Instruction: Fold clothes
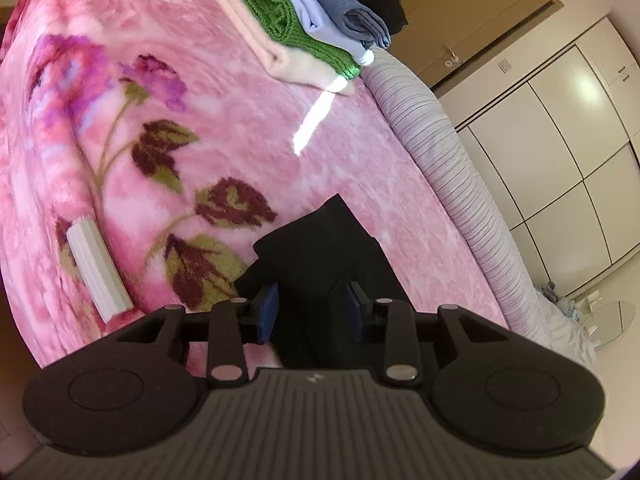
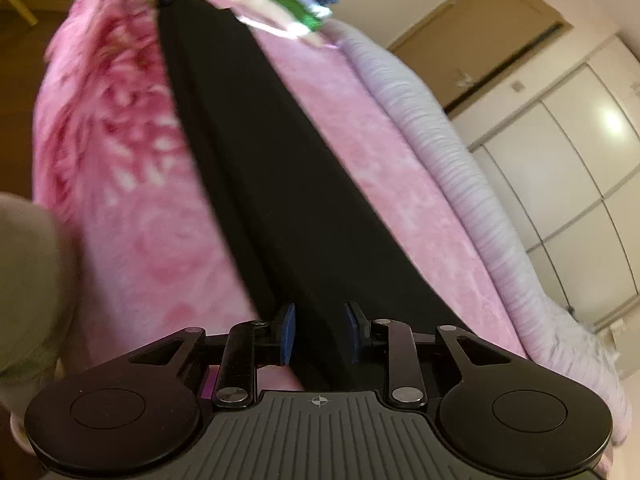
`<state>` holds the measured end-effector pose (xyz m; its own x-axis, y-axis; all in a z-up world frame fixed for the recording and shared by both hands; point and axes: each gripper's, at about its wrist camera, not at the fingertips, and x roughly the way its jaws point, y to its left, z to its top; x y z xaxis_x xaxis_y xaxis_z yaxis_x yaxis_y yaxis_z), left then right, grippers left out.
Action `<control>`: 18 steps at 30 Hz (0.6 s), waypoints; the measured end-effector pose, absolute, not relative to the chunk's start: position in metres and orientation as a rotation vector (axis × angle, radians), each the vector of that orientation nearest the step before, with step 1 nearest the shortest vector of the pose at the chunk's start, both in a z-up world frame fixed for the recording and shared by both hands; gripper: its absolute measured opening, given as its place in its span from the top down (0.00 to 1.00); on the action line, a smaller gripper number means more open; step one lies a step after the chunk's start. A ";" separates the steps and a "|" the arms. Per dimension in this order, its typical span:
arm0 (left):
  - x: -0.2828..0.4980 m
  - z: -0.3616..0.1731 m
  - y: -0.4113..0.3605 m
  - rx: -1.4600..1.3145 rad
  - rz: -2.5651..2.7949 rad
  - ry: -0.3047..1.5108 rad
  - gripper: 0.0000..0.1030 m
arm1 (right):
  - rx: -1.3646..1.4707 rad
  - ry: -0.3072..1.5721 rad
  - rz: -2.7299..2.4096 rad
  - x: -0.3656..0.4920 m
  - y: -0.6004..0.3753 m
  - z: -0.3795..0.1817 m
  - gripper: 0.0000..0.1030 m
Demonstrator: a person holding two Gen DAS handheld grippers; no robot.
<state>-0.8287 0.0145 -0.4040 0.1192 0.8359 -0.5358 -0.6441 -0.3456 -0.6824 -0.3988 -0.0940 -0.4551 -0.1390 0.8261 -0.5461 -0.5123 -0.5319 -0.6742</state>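
Right wrist view: black garment [image 2: 256,152] stretched long above pink blanket [image 2: 132,240], right gripper [image 2: 320,332] and left gripper [image 1: 314,308] each clamped on an end. Judgement: keep tension even, lower flat before folding.

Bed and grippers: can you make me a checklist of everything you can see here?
Surface: pink flowered blanket covering the bed, with a striped lilac cover along its edge.
Job's things: black garment stretched long between both grippers; folded stack of cream, green, lilac, blue and dark clothes at the far end.
Clutter: white ribbed piece on the blanket.
Grippers: left gripper shut on one end of the garment; right gripper shut on the other end.
Cables: nothing seen.
Surroundings: white wardrobe doors, brown door.
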 end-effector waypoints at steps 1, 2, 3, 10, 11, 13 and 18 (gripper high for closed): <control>-0.828 -0.403 0.013 -1.145 1.544 -0.228 0.71 | -1.176 -0.421 1.811 -0.399 -0.095 -0.457 0.74; -0.828 -0.402 0.012 -1.132 1.543 -0.227 0.71 | -1.184 -0.427 1.804 -0.399 -0.095 -0.459 0.74; -0.828 -0.401 0.011 -1.119 1.542 -0.226 0.71 | -1.189 -0.428 1.797 -0.399 -0.094 -0.460 0.74; -0.826 -0.394 0.003 -1.030 1.533 -0.219 1.00 | -1.101 -0.394 1.816 -0.390 -0.092 -0.445 0.99; -0.826 -0.392 -0.001 -1.014 1.531 -0.221 1.00 | -1.090 -0.389 1.821 -0.388 -0.094 -0.442 0.99; -0.826 -0.392 -0.008 -0.990 1.529 -0.218 1.00 | -1.082 -0.383 1.829 -0.386 -0.097 -0.438 0.99; -0.827 -0.408 -0.008 -1.019 1.555 -0.157 1.00 | -1.120 -0.359 1.844 -0.391 -0.101 -0.450 0.99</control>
